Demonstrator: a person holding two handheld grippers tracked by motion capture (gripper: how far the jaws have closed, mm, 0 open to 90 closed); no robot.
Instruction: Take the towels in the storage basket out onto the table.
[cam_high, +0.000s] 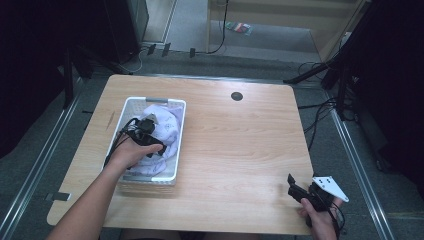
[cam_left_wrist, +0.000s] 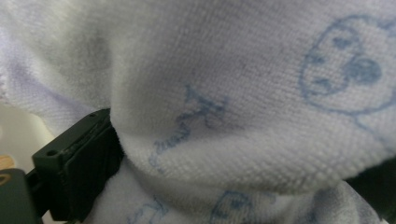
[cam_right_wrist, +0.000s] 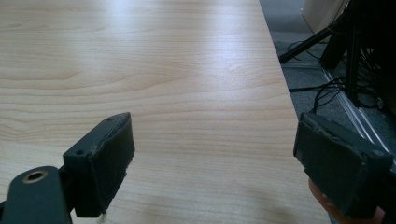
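On the desk (cam_high: 235, 145) the white basket (cam_high: 131, 103) at the left holds a printed white cloth (cam_high: 167, 122), into which the left gripper (cam_high: 146, 131) is pressed with cloth bunched between its fingers, their closure hidden, while the right gripper (cam_high: 298, 190) idles open, well apart at the near right corner

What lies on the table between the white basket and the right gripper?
Nothing: in the high view, bare wooden table separates the white basket from the right gripper.
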